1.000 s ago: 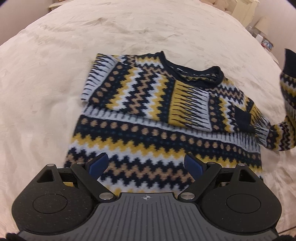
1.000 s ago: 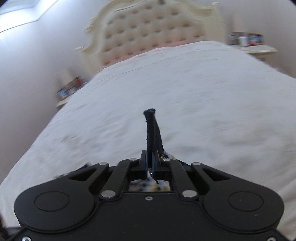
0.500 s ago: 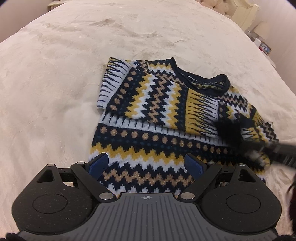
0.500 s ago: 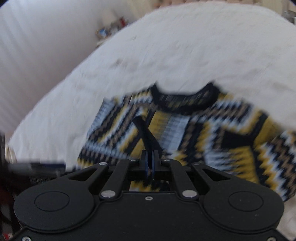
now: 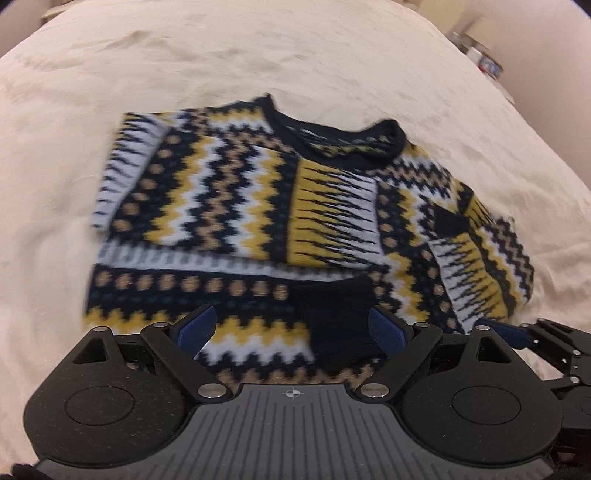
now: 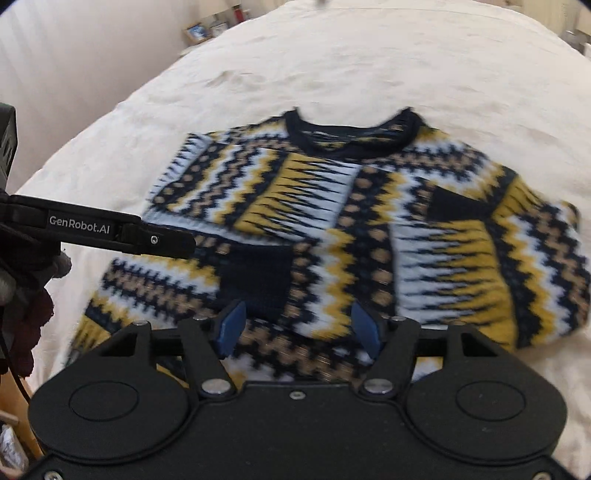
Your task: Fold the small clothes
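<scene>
Cream bedspread [image 5: 221, 55] under everything in the left wrist view; patterned sweater [image 5: 229, 206] lying flat on it, navy collar [image 5: 332, 144] at the far edge as landmark; both sleeves folded in across the chest just below the collar; dark cuff [image 5: 332, 314] resting further below the collar, towards the hem; left gripper [image 5: 291, 326] poised over the hem end, well below the collar, blue pads spread wide, pinching nothing, cuff and knit showing in the gap between them; no writing readable on the garment, no label visible inside the collar.

Same bedspread in the right wrist view, with a small side table [image 6: 207, 29] carrying framed pictures far beyond the collar, too blurred to read; right gripper [image 6: 298, 328] also below the collar near the hem, jaws parted and only just opened, empty, with knit showing behind the gap but nothing caught between the pads; "GenRobot.AI" in white lettering along the black side of the left gripper, to the left of the collar and lower down.

Judged by looks: thick, soft knit, light, limp, not fragile, not slippery; likely to sag and drag its folded sleeves out of place if lifted by one point; best taken at the two hem corners, farthest from the collar, pinching both layers, then carried up towards the collar in one even motion.
</scene>
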A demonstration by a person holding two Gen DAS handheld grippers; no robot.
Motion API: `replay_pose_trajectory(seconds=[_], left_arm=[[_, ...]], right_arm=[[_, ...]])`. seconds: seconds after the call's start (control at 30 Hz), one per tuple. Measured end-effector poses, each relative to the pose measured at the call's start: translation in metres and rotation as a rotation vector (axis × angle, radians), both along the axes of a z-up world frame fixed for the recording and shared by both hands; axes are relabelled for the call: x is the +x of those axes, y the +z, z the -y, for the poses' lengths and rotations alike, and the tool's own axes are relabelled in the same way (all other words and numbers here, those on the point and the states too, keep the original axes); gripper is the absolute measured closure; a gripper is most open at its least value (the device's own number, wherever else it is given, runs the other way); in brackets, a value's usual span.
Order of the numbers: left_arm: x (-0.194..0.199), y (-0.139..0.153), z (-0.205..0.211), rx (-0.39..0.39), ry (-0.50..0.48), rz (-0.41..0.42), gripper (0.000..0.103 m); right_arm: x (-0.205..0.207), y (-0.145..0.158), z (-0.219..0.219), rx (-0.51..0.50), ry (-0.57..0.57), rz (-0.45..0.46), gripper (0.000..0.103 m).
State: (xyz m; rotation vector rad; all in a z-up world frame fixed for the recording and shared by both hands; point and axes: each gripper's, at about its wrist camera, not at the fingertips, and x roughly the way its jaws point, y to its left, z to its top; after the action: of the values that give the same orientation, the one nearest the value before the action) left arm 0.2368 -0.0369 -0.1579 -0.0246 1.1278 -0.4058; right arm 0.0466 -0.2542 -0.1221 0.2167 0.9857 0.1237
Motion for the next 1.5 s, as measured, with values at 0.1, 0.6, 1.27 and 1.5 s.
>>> replay_pose_trajectory(seconds=[0.1,0.6,1.27,1.5], left_arm=[[0.001,-0.009,0.017,0.012,-0.031,-0.01,0.013],[0.006,-0.047,0.046,0.028,-0.011,-0.097,0.05],[-0.009,0.116,0.018,-0.126,-0.095,0.323,0.098],[0.038,0.15,-0.018,-0.114,-0.005,0.412,0.098]], right_arm=[[-0.008,-0.002,0.015,0.01,-0.03,-0.005,0.026],[-0.019,-0.016,0.059,0.071,-0.095,-0.053,0.026],[-0.034,-0.021,0.076,0.145,-0.229,-0.068,0.026],[-0.026,-0.02,0.081,0.172,-0.281,-0.058,0.026]])
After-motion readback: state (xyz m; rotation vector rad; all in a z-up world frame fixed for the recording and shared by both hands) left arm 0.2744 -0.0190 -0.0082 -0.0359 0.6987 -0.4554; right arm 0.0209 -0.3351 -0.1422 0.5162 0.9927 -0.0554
